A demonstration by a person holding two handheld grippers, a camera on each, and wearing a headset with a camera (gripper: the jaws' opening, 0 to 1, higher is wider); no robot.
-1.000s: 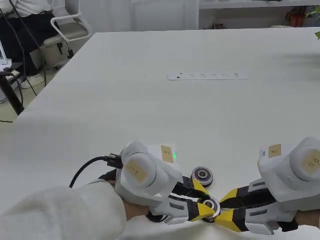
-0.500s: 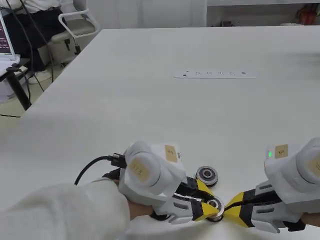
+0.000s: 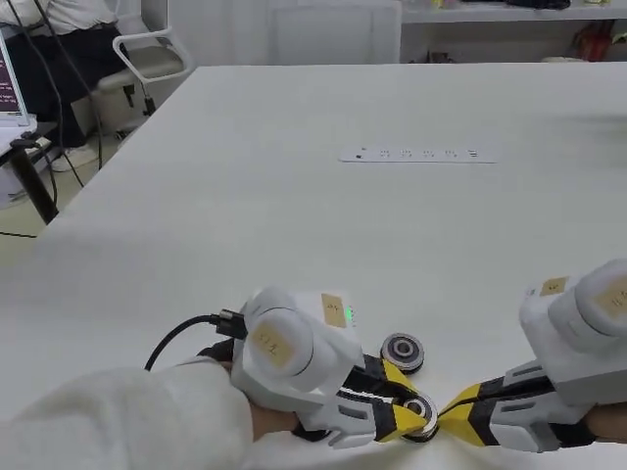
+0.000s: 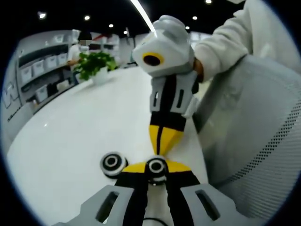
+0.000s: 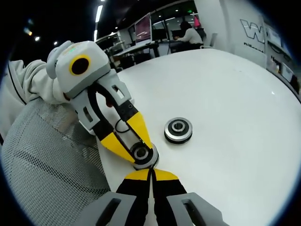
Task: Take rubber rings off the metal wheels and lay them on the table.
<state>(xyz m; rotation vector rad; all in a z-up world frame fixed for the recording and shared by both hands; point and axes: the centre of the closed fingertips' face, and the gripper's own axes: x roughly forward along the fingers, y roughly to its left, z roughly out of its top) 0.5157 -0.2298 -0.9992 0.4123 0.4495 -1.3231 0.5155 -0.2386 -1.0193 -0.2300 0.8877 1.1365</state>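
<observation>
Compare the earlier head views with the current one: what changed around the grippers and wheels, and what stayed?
The right gripper narrowed its spread jaws until shut at the rim of the small rubber-ringed metal wheel. The left gripper kept that wheel clamped; the second such wheel stayed lying on the white table.

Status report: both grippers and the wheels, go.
Left gripper shut on one wheel near the table edge. Right gripper shut, tip against its rim. Second wheel lies free beside them.
</observation>
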